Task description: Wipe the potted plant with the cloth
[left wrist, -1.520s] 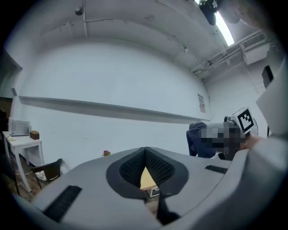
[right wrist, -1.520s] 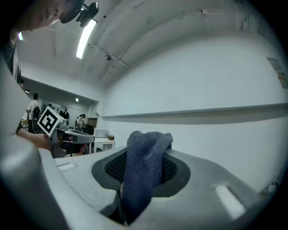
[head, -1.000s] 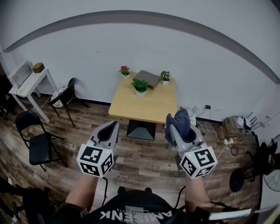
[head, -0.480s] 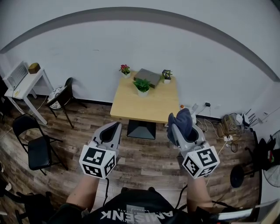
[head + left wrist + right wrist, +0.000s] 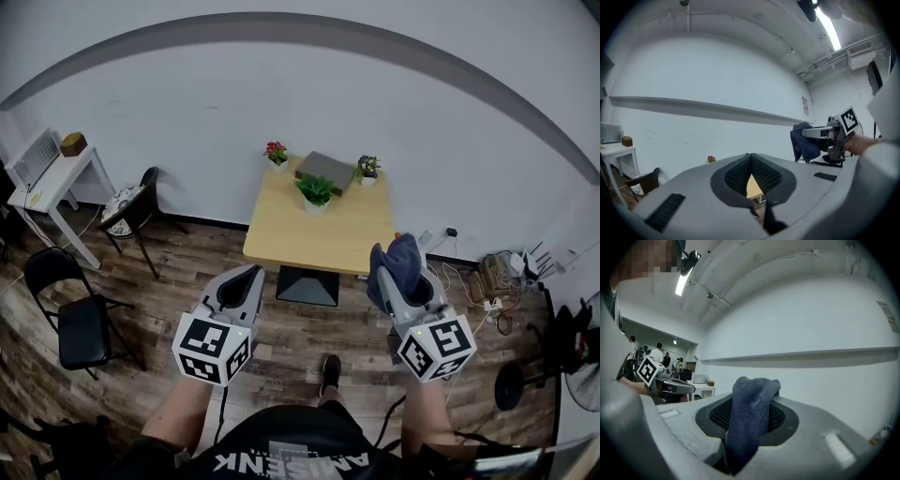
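Note:
A green potted plant (image 5: pixel 316 192) in a white pot stands near the far side of a square wooden table (image 5: pixel 323 234) against the white wall. Two smaller pots flank it: a pink-flowered one (image 5: pixel 276 153) at the back left, also seen in the left gripper view (image 5: pixel 711 159), and a small one (image 5: pixel 367 168) at the back right. My right gripper (image 5: pixel 396 260) is shut on a dark blue cloth (image 5: pixel 393 262), which bulges up between its jaws (image 5: pixel 749 416). My left gripper (image 5: pixel 251 272) is shut and holds nothing. Both hang in the air well short of the table.
A grey flat pad (image 5: pixel 324 170) lies at the table's back edge. A white side table (image 5: pixel 49 183) and black chairs (image 5: pixel 73 309) stand at the left. Cables and power strips (image 5: pixel 492 281) litter the wooden floor at the right. My shoe (image 5: pixel 329 373) shows below.
The table and plants have shifted right and slightly lower in the head view as I walk toward them. A foot has stepped into view. Both grippers keep their grip states.

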